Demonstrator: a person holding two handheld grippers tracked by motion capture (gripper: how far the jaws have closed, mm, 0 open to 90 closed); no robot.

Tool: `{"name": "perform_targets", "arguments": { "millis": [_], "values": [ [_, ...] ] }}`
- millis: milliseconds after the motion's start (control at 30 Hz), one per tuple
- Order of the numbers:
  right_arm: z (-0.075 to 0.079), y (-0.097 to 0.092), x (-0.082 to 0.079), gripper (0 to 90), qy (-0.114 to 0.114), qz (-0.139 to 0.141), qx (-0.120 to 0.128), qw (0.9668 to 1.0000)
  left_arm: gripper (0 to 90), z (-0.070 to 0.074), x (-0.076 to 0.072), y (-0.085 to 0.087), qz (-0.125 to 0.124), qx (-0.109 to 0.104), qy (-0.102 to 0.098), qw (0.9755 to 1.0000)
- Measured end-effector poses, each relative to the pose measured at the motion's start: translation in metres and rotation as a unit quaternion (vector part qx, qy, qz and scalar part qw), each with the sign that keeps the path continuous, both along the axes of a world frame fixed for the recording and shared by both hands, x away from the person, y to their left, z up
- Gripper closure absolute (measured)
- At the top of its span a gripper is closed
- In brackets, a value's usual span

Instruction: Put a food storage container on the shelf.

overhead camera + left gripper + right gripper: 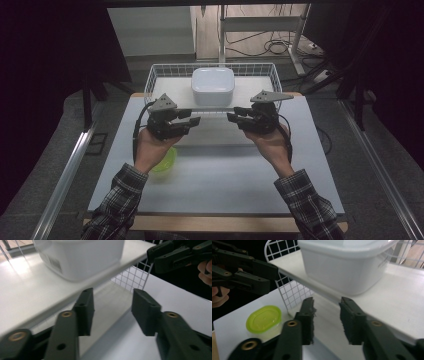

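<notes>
A white plastic tub (213, 86) stands on a white board inside a wire basket (153, 76) at the far side of the table. My left gripper (196, 121) and right gripper (231, 117) hover just in front of the basket, tips pointing toward each other. In the left gripper view my left gripper (112, 306) is open with nothing between its jaws, the tub (80, 257) ahead above the board (25, 290). In the right gripper view my right gripper (327, 312) is also open on nothing, below the tub (344, 267).
A small container with a lime-green lid (167, 161) sits on the white table (225, 185), partly under the left hand; it is also in the right gripper view as the green lid (264, 318). Metal rails run along both sides of the table.
</notes>
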State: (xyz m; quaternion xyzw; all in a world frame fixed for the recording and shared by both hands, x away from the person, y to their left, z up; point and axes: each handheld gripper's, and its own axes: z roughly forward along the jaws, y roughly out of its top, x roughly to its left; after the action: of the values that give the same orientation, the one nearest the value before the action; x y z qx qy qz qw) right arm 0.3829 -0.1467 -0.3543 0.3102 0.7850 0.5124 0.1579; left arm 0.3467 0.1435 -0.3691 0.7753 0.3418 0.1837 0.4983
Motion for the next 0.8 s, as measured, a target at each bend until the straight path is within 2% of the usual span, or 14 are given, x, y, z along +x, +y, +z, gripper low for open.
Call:
{"name": "perform_targets", "arguments": {
  "millis": [167,267,367,433,533,600,667,800],
  "values": [
    [-0.013,-0.003,-0.013,45.8,-0.004,0.007,-0.013,0.9999,40.3,-0.020,-0.015,0.000,-0.006,0.022,-0.001,0.9997],
    [-0.023,-0.006,-0.020,40.4,-0.004,0.010,-0.021,0.9997,35.7,-0.030,-0.022,0.002,-0.010,0.016,0.006,0.9998],
    [-0.033,-0.010,-0.026,34.7,-0.005,0.007,-0.020,0.9998,31.2,-0.042,-0.030,0.004,-0.016,0.001,0.013,0.9998],
    [-0.041,-0.014,-0.030,31.0,-0.005,0.007,-0.017,0.9998,29.1,-0.049,-0.035,0.006,-0.017,-0.001,0.014,0.9998],
    [-0.052,-0.019,-0.032,26.0,-0.004,0.004,-0.017,0.9998,25.1,-0.057,-0.040,0.006,-0.023,0.015,0.018,0.9995],
    [-0.057,-0.020,-0.032,22.2,-0.004,0.004,-0.030,0.9995,22.1,-0.062,-0.043,0.006,-0.026,0.012,0.015,0.9995],
    [-0.063,-0.023,-0.034,19.2,-0.005,0.007,-0.029,0.9995,17.9,-0.069,-0.049,0.006,-0.030,0.012,0.013,0.9994],
    [-0.075,-0.024,-0.039,13.2,0.007,0.016,-0.033,0.9993,9.9,-0.083,-0.058,0.005,-0.028,0.033,0.010,0.9990]
  ]
}}
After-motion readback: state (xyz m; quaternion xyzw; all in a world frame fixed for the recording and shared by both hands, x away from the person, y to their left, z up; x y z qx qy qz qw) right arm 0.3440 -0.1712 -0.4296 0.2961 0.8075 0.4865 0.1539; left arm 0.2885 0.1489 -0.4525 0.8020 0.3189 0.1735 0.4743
